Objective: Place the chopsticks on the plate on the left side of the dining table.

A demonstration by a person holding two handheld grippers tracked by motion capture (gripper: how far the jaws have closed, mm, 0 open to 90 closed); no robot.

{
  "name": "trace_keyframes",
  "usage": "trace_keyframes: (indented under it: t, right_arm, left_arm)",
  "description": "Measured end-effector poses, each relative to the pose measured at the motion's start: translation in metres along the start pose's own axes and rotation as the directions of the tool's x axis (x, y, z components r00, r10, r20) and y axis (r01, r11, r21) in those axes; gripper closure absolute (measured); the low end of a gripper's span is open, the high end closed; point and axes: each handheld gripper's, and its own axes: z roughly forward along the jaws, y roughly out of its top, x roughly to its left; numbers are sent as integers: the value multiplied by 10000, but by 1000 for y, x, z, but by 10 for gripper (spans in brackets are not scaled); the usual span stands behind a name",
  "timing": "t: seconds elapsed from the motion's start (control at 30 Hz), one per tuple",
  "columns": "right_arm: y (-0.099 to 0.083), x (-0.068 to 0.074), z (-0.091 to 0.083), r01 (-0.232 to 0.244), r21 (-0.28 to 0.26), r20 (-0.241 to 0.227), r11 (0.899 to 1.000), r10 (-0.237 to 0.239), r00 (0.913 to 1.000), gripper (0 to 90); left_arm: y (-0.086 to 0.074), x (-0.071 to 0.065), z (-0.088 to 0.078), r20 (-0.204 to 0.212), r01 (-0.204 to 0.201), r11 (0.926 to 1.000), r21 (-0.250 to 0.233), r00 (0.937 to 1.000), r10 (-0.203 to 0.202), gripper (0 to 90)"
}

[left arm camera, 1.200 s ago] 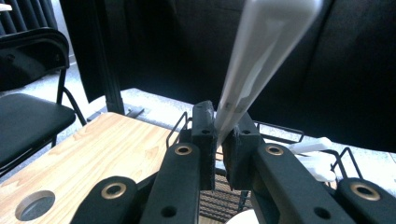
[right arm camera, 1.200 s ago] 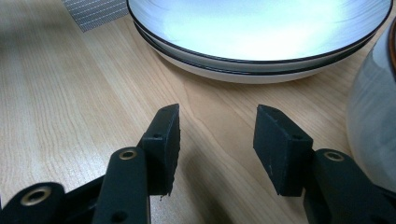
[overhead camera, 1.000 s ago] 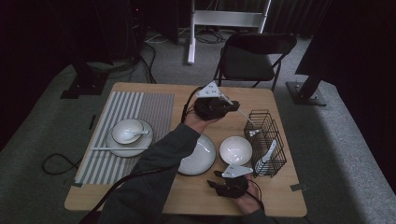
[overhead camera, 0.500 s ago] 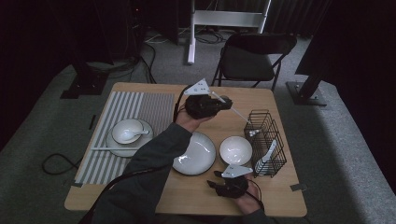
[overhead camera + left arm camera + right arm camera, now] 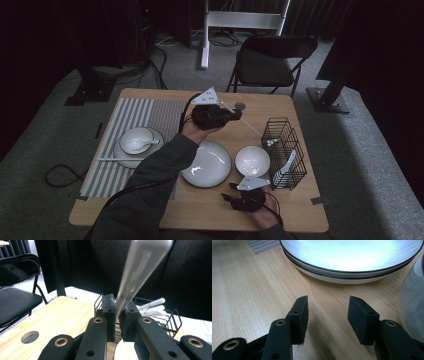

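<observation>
My left gripper (image 5: 226, 116) clamps 1 white chopstick (image 5: 248, 123) at its near end. Its long axis runs right and down toward the wire basket (image 5: 287, 145), which lies right of this gripper. My right gripper (image 5: 327, 312) rests half-open, holding nothing.

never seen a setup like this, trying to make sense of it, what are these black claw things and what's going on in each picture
A person holds a two-jaw gripper in each hand. The high view looks down on the table; the other two views ride on the grippers. The left gripper is shut on a white utensil, its tip out towards the wire basket. The right gripper is open, low over the wood near the plate. Also there: a bowl and a striped mat with more dishes.
</observation>
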Motion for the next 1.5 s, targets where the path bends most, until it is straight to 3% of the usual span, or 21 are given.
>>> trace_keyframes:
  t: [0.87,1.5]
  right_arm:
    - [0,1,-1,167,178,23,9997,-168,9999,515]
    - [18,3,-15,632,-26,297,9980,-631,9976,536]
  left_arm:
    - [-17,-4,-21,219,-82,9997,243,9997,77,847]
    - [-26,-3,-45,154,-77,9995,312,9999,72,847]
